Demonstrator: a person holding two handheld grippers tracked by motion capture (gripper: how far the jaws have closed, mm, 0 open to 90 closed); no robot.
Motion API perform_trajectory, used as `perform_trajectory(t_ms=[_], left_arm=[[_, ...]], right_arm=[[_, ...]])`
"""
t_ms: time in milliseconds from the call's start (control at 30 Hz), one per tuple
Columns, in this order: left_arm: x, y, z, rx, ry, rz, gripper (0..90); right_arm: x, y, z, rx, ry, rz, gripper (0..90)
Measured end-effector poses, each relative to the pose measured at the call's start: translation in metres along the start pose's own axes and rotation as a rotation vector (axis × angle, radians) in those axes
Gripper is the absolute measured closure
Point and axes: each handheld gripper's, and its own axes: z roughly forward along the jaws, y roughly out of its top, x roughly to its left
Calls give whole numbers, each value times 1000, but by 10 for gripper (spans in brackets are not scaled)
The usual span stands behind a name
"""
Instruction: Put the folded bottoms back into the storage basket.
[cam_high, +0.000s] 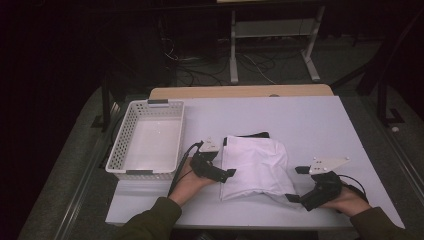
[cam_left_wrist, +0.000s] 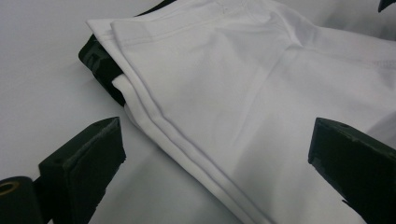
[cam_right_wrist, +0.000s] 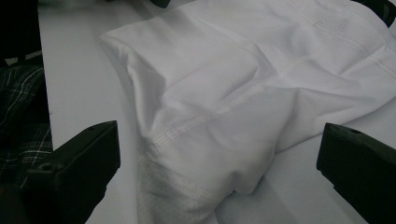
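A folded white garment (cam_high: 255, 165) lies in the middle of the white table (cam_high: 310, 120), with a black piece (cam_high: 252, 135) sticking out from under its far edge. My left gripper (cam_high: 222, 162) is at the garment's left edge, open. In the left gripper view the wide-apart jaws straddle the layered hem of the garment (cam_left_wrist: 224, 70), and the black piece (cam_left_wrist: 100, 65) lies beyond. My right gripper (cam_high: 297, 184) is at the garment's near right corner, open. In the right gripper view the stitched corner of the garment (cam_right_wrist: 243, 70) lies between its jaws.
A white slotted basket (cam_high: 120, 145) stands empty at the table's left, just beyond my left hand. Bare table surface stretches behind and to the right of the garment. Dark floor, cables and a desk frame (cam_high: 272, 30) lie past the far edge.
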Motion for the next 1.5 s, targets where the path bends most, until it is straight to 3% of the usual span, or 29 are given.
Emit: perform_trajectory(t_ms=[1167,1500], left_arm=[[29,31,19,-27,91,-44,233],[39,38,30,-13,118,-57,285]], right_arm=[[0,0,0,-2,0,4,0],[0,0,0,-2,2,3,0]])
